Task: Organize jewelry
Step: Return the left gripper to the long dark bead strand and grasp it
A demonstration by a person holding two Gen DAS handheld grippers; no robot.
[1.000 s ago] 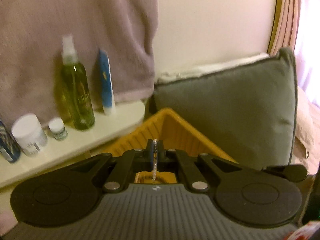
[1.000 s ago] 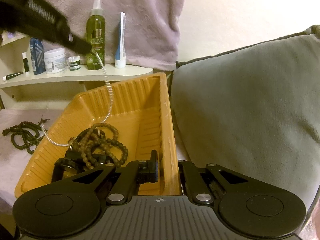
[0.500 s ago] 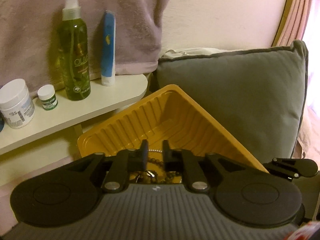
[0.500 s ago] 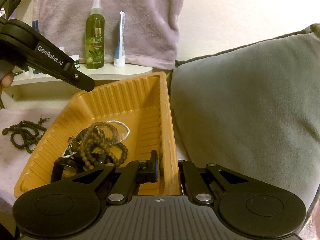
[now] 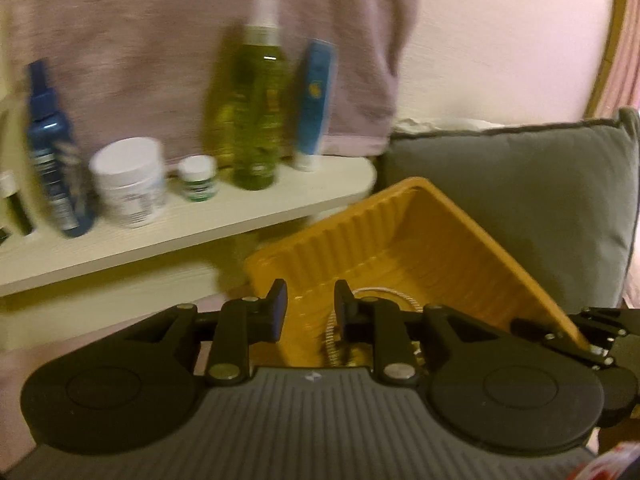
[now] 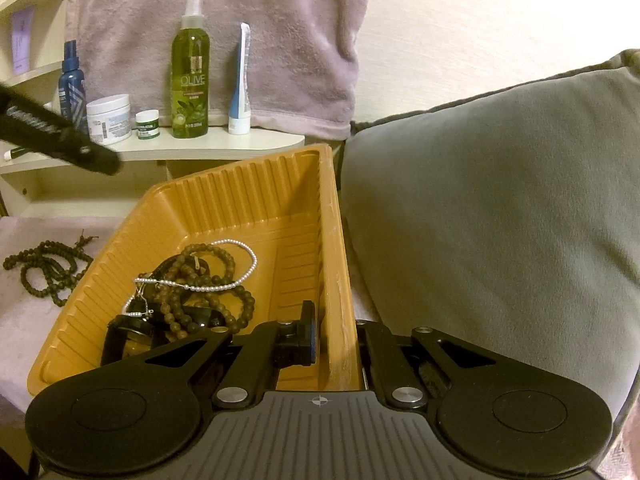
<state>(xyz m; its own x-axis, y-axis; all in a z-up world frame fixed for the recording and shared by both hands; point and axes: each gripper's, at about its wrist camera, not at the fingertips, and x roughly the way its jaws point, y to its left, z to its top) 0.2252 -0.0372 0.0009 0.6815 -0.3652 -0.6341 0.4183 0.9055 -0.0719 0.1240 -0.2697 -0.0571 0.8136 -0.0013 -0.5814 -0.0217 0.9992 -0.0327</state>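
the tray [image 6: 224,200] sits on the bed cover, a cushion [image 6: 500,208] touching its right side. in the tray lie a silver chain [image 6: 224,286] over a heap of bead strings [image 6: 208,280]. left of the tray, on the cover, lies another bead string [image 6: 44,268]. behind, a shelf [image 6: 200,148] bears bottles and jars before a hanging towel [image 6: 280,40].

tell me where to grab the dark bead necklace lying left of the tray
Take the dark bead necklace at its bunched middle strands, coming straight down from above: it lies flat in loose loops on the soft cloth, so a side approach would only push it.
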